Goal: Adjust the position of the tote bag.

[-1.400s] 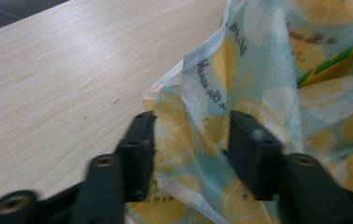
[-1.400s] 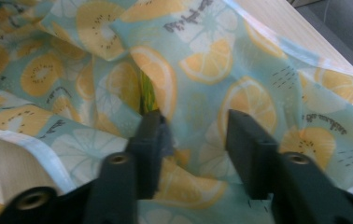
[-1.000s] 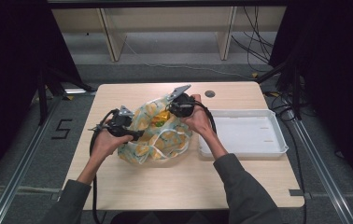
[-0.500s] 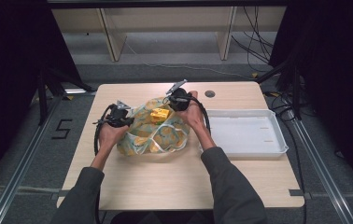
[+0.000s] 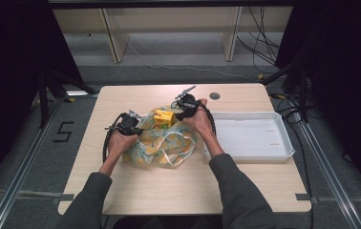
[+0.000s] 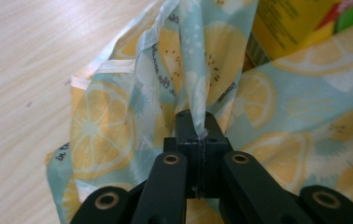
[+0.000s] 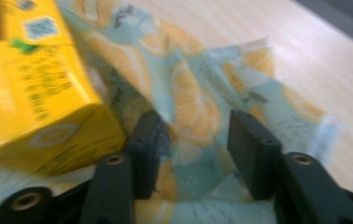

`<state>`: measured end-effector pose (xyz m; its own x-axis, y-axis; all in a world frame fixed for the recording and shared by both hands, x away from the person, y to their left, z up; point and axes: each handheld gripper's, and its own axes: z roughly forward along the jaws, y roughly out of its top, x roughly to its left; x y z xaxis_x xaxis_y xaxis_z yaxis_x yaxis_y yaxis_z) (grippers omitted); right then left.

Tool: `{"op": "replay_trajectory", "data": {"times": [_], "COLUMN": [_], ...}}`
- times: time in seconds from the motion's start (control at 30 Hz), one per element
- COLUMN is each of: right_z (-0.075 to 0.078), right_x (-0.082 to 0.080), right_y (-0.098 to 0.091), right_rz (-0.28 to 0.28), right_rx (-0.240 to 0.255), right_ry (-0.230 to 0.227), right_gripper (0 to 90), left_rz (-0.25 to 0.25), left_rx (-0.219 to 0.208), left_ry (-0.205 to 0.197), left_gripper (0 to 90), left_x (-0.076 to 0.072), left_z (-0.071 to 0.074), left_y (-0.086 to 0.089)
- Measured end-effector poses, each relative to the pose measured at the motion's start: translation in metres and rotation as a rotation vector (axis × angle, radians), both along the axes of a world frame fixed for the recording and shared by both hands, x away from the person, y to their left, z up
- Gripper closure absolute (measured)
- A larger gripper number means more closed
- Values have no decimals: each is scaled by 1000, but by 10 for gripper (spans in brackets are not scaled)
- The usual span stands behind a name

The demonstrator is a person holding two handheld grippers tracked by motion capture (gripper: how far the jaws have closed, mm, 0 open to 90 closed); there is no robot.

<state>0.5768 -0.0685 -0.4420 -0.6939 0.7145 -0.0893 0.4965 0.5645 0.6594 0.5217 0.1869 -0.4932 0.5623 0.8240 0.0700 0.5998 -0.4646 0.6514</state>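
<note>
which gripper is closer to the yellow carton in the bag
Right. The right gripper sits just beside the yellow carton, its open jaws around the lemon-print bag next to it. The left gripper is shut on the bag's fabric farther off, across the opening.

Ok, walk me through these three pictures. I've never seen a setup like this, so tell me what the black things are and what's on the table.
There is no robot: a person holds a hand-held claw in each hand. The high view looks down on the table from above. The other two come from cameras riding on each claw, looking along its black jaws. On the table lie a lemon-print cloth bag with a yellow carton at its mouth, and a white tray to the right. The left claw is shut, pinching a fold of the bag. The right claw is open, with bag fabric lying between its jaws beside the carton.
</note>
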Motion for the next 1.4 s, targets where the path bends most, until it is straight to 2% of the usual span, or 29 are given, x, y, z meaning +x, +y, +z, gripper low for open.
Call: {"op": "replay_trajectory", "data": {"times": [0.03,0.07,0.13,0.17,0.23,0.3,0.37,0.4,0.5,0.57,0.63,0.67,0.7,0.73,0.77,0.8,0.83,0.9,0.93,1.03,1.07,1.13,1.17,1.2,1.23,1.27,1.3,1.37,1.4], "right_z": [5,7,9,8,5,-6,-8,-12,-22,-26,-26,-26,-26,-25,-23,-20,-16,-7,0,17,20,27,30,31,32,34,36,37,37], "right_x": [-7,-10,-19,-21,-20,-12,-10,-8,-4,-3,-3,-3,-2,-3,-3,-4,-5,-9,-12,-20,-20,-25,-26,-29,-29,-32,-33,-35,-35], "right_y": [-4,-8,-11,-13,-15,-15,-14,-12,-7,-6,-6,-6,-7,-7,-8,-10,-10,-12,-14,-14,-16,-15,-16,-14,-14,-13,-12,-11,-9], "right_rz": [-9,3,22,32,28,-14,-12,-10,-14,-23,-22,-23,-24,-30,-33,-37,-52,-51,-45,-37,-6,-12,0,-3,8,22,27,54,60], "right_rx": [35,42,47,-22,-72,-108,-117,-130,-168,-174,-177,-176,-175,-169,-157,-135,-93,-33,-19,93,96,136,137,174,168,163,161,175,189], "right_ry": [6,-2,-8,-31,-32,11,13,21,53,82,88,81,72,73,67,54,47,-3,-17,-30,-61,-42,-32,-43,-54,-36,-16,-23,-44], "right_gripper": [514,517,607,643,703,756,768,781,803,808,804,795,780,753,720,675,634,596,573,510,494,472,465,446,430,414,408,398,396], "left_rz": [-8,-8,-18,-16,-27,-34,-27,-34,-30,-27,-9,12,5,25,0,-2,-22,-30,-35,-59,-60,-53,-62,-45,-28,-29,-13,-10,-1], "left_rx": [-3,-12,-7,-9,-9,-9,-12,-11,-23,-19,-37,-66,-58,-85,-76,-97,-70,-81,-81,-64,-68,-72,-58,-87,-101,-105,-123,-125,-127], "left_ry": [-2,8,25,26,33,44,40,57,64,66,70,65,75,61,72,54,65,49,47,57,62,59,74,57,51,51,40,26,21], "left_gripper": [894,894,894,894,894,894,894,894,894,894,893,893,893,893,892,892,892,891,890,889,888,877,868,833,786,736,723,656,609], "left_x": [0,-1,-3,-4,-6,-8,-8,-8,-8,-8,-9,-10,-10,-11,-12,-14,-16,-19,-20,-25,-26,-25,-25,-25,-26,-27,-29,-32,-34], "left_z": [-1,-1,-1,-2,-3,-5,-7,-8,-9,-9,-9,-10,-10,-11,-10,-11,-8,-8,-7,-4,-4,-4,-3,-5,-4,-3,1,10,15], "left_y": [1,1,2,1,1,2,2,3,8,13,19,19,23,23,24,22,21,16,14,11,10,11,14,13,14,15,15,17,17]}}
